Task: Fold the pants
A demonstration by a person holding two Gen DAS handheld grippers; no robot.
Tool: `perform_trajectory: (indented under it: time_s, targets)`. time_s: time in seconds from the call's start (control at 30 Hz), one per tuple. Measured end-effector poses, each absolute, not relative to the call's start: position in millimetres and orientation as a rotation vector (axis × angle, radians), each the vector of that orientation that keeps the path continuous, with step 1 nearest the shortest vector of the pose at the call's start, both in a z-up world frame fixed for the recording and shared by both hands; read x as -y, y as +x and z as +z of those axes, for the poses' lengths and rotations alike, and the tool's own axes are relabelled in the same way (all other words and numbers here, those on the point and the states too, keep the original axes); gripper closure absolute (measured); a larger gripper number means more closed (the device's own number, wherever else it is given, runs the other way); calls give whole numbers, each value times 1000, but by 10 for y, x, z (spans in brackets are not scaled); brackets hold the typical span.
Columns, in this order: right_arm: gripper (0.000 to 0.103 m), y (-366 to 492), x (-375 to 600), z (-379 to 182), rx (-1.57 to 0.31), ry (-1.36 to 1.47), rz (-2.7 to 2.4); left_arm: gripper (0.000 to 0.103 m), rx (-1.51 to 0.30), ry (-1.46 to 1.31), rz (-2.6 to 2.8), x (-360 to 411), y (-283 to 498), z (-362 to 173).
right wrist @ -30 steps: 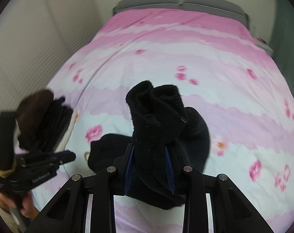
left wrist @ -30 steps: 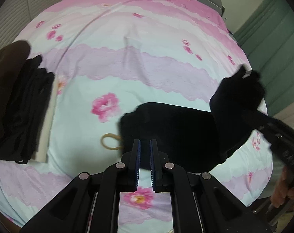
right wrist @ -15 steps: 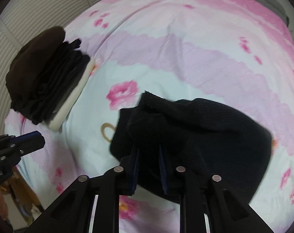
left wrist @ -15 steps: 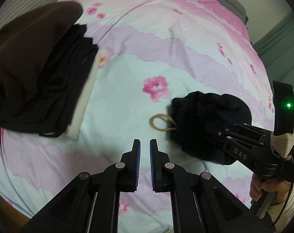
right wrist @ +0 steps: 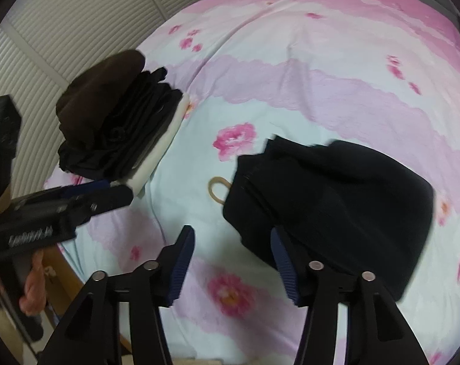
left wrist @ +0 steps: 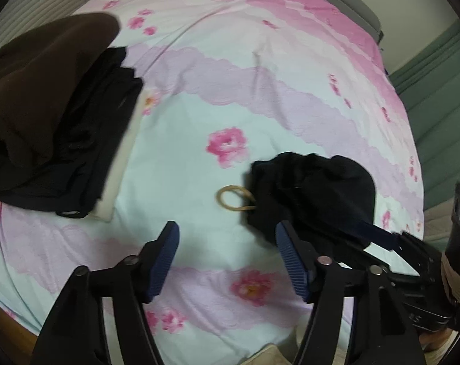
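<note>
Left wrist view: left gripper (left wrist: 227, 243) is standing wide, holding nothing; black pants (left wrist: 312, 188) are lying bundled on the bed (left wrist: 260, 91), beside a rubber band (left wrist: 234, 198).

Right wrist view: right gripper (right wrist: 233, 261) is gaping, empty; pants (right wrist: 330, 200) are appearing folded, possibly awaiting the stack (right wrist: 117, 121).

bed (left wrist: 260, 85) | on it: black pants (right wrist: 336, 194), clothes stack (right wrist: 114, 121), rubber band (left wrist: 234, 197)

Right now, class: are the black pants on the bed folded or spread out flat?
Folded: the black pants lie as one compact, layered bundle on the bed, no legs stretched out.
</note>
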State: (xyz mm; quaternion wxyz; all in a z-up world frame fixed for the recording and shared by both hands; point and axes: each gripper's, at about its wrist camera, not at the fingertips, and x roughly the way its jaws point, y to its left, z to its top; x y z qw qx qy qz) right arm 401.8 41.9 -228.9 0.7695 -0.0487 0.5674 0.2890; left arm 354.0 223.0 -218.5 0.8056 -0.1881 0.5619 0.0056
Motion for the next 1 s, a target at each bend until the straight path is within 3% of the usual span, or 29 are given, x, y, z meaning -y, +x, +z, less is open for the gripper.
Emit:
perform_trajectory:
  time_s: [0.07, 0.13, 0.47, 0.77, 1.0]
  targets:
    - [32, 3949, -189, -2203, -1214, -59, 578, 32, -1198, -379, -15, -2105, 3595, -2141]
    - [30, 3901, 59, -2162, -1203, -22, 521, 32, -1188, -352, -62, -1970, 3666, -2104]
    - [30, 3779, 1161, -2582, -1298, 172, 250, 32, -1235, -266, -242, -1390, 4319, -2344]
    - [30, 3709, 1430, -2957, -1359, 256, 211, 32, -1393, -589, -116, -1484, 4575, -2994]
    - [30, 3810, 1495, -3179, -1364, 303, 213, 32, -1436, -716, -59, -1492, 4570, -3150]
